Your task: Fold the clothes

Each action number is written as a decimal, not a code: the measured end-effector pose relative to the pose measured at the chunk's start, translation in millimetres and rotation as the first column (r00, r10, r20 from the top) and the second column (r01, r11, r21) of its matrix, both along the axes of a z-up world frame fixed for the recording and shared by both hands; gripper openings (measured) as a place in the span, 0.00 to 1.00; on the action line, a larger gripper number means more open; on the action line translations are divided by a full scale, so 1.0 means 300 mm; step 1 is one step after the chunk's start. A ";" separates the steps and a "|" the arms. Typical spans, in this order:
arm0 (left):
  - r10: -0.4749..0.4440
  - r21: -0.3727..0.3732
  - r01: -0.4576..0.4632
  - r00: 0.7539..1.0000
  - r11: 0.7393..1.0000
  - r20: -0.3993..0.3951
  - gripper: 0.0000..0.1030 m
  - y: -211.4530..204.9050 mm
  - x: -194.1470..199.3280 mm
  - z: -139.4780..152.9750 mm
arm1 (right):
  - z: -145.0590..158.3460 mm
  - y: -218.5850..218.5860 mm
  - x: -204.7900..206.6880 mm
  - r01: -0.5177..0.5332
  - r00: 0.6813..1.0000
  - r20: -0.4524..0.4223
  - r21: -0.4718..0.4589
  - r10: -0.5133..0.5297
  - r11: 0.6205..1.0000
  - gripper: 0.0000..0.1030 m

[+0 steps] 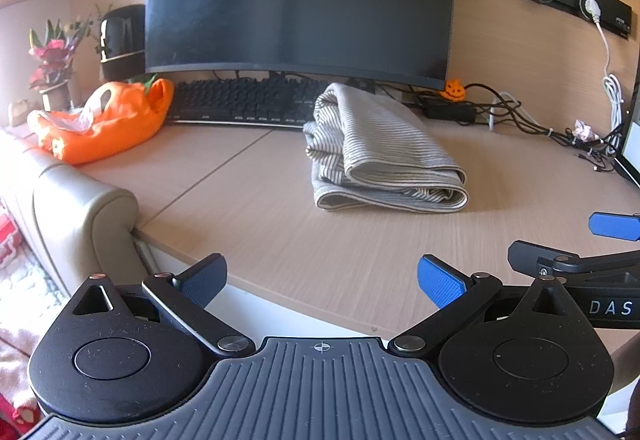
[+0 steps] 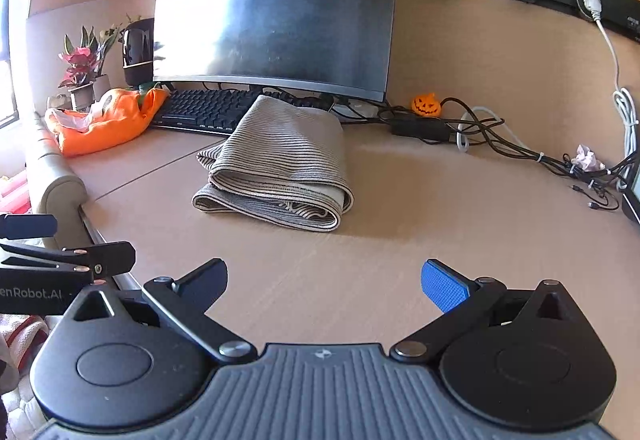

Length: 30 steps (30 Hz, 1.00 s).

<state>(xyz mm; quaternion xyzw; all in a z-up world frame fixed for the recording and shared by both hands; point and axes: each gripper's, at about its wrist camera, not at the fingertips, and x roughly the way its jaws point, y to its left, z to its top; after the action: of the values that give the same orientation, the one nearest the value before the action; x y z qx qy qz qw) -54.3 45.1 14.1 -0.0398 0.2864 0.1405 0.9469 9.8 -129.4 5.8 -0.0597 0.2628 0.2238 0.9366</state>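
A folded garment [image 1: 380,152] lies mid-desk [image 1: 280,240], its far end just before the keyboard [image 1: 244,102], which sits under the monitor [image 1: 300,0]. To the left — a costume [image 1: 104,120], with a plant [image 1: 52,60] and speaker [image 1: 120,40] behind it. To the right — tangled cables [image 1: 520,112] along the wall, a small pumpkin [image 1: 454,90] beside them.

One striped garment [image 1: 380,152], one orange garment [image 1: 108,120], one keyboard [image 1: 248,102], one monitor [image 1: 300,0].

Blue ribbed pads are fitted on the left gripper [image 1: 322,282] and right gripper [image 2: 324,282], behind black linkages, silver screws, grey ridged bodies.
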 end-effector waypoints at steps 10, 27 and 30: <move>0.003 -0.015 -0.003 1.000 1.000 -0.019 1.00 0.003 0.016 -0.012 | -0.015 -0.001 0.024 -0.005 1.000 -0.026 -0.001 0.005 1.000 1.00; -0.001 -0.026 0.000 0.999 1.000 -0.032 1.00 0.009 0.043 -0.019 | -0.020 -0.007 0.046 -0.002 0.999 -0.033 0.003 0.002 1.000 1.00; 0.004 -0.028 -0.005 0.999 1.000 -0.034 1.00 0.013 0.044 -0.019 | -0.020 -0.004 0.048 -0.006 0.999 -0.033 0.003 0.006 1.000 1.00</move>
<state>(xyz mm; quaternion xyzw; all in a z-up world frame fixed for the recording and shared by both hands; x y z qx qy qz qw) -41.2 49.0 8.3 -0.0513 0.3041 0.1390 0.9411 24.1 -130.7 -0.1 -0.0555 0.2778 0.2282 0.9315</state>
